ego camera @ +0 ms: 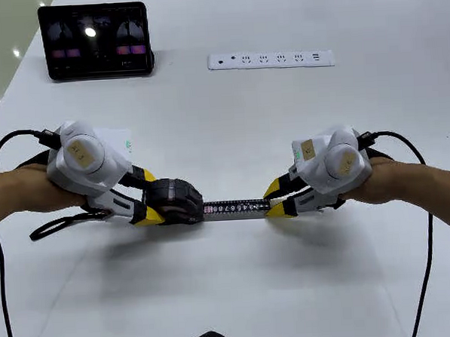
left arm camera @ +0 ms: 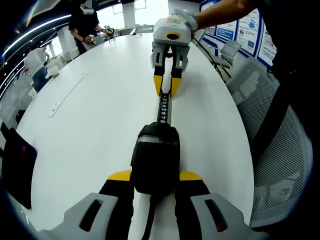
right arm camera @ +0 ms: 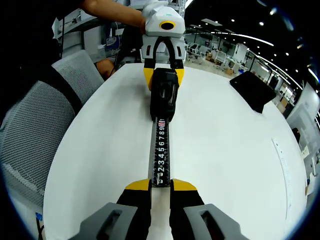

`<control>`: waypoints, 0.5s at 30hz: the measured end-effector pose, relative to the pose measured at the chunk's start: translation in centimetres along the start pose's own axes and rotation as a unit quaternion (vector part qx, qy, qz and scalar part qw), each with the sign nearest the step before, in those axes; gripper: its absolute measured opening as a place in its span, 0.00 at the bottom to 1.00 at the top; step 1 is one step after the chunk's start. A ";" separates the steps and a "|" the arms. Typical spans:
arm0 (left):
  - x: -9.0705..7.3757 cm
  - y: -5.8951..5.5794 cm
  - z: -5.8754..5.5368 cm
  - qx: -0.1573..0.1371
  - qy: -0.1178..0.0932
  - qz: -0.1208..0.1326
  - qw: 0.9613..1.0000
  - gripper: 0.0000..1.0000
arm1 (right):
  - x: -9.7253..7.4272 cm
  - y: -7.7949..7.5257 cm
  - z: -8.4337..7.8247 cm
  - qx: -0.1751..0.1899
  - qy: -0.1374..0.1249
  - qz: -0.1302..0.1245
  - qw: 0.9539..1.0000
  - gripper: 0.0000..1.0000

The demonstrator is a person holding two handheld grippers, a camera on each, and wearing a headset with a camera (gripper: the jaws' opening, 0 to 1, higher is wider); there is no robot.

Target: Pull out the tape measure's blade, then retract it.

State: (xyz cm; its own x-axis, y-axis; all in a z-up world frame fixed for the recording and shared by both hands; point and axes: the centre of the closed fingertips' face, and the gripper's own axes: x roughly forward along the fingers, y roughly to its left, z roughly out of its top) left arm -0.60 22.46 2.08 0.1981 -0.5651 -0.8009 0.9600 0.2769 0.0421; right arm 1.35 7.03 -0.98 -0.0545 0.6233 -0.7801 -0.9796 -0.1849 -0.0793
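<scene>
Clamped on the tape measure's case (ego camera: 174, 201) with the left gripper (ego camera: 149, 196), apparently resting on the white table (ego camera: 229, 108). Pinched shut on the end of the blade (ego camera: 234, 207) with the right gripper (ego camera: 276, 199), a short numbered stretch drawn straight between the two tools. Likely to whip back and jolt the case loose if released abruptly. Likely to kink or slip from the jaws if pulled off-line.

Open-plan office: long white table (left arm camera: 100, 125), mesh chair (right arm camera: 30, 135), ceiling spotlights (right arm camera: 260, 23).
</scene>
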 end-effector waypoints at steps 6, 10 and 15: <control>0.0 0.0 0.0 0.001 0.000 0.000 1.000 0.25 | -0.7 0.1 -0.9 0.005 0.005 -0.001 1.000 0.10; 0.0 0.0 0.0 0.001 0.001 0.000 1.000 0.25 | -1.3 0.2 -1.6 0.007 0.009 -0.003 1.000 0.10; 0.0 0.0 0.0 0.001 0.000 0.000 1.000 0.25 | -2.0 0.1 -2.5 0.010 0.014 -0.005 1.000 0.10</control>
State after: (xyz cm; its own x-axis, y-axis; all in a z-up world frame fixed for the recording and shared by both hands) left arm -0.58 22.41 2.07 0.1975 -0.5645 -0.8014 0.9603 0.2756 0.0425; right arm 1.84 3.91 -1.00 -0.0388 0.6034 -0.7965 -0.9839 -0.1622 -0.0749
